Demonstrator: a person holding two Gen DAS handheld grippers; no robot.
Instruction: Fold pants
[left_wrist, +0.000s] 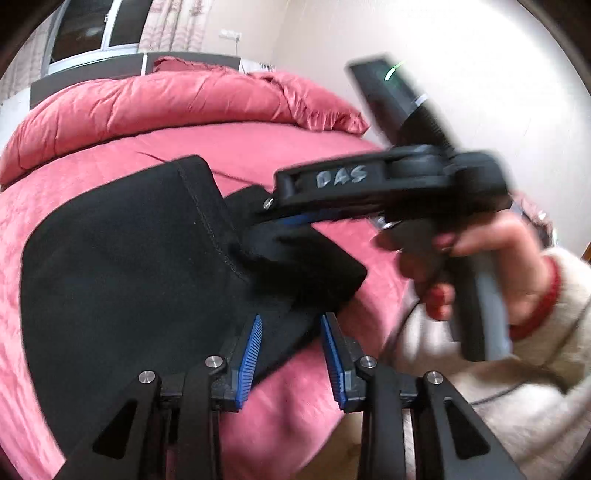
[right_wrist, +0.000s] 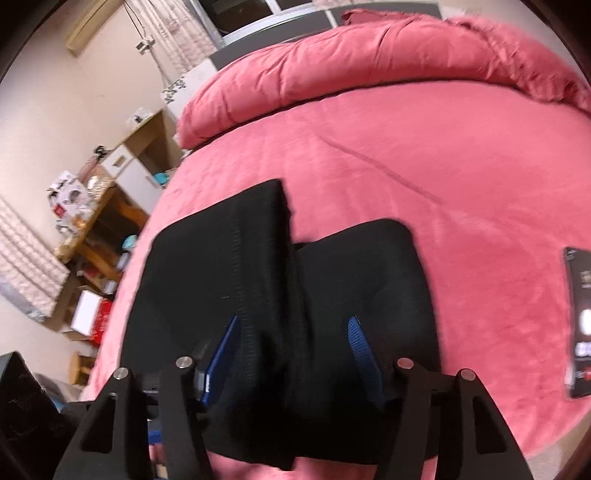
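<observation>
Black pants (left_wrist: 122, 258) lie folded into a thick stack on the pink bed (left_wrist: 92, 155). My left gripper (left_wrist: 291, 325) is open above the near right corner of the stack, holding nothing. The right gripper's body (left_wrist: 369, 188) reaches in from the right in the left wrist view, its fingers low over the top layer. In the right wrist view the pants (right_wrist: 229, 266) fill the middle, with a raised fold running down the centre. My right gripper (right_wrist: 293, 328) is open, its blue pads either side of that fold.
A rolled pink duvet (right_wrist: 369, 62) lies along the head of the bed. A dark flat box (right_wrist: 578, 321) rests on the bed at right. A cluttered wooden desk (right_wrist: 96, 214) and boxes stand left of the bed. A sleeved hand (left_wrist: 480, 266) holds the right gripper.
</observation>
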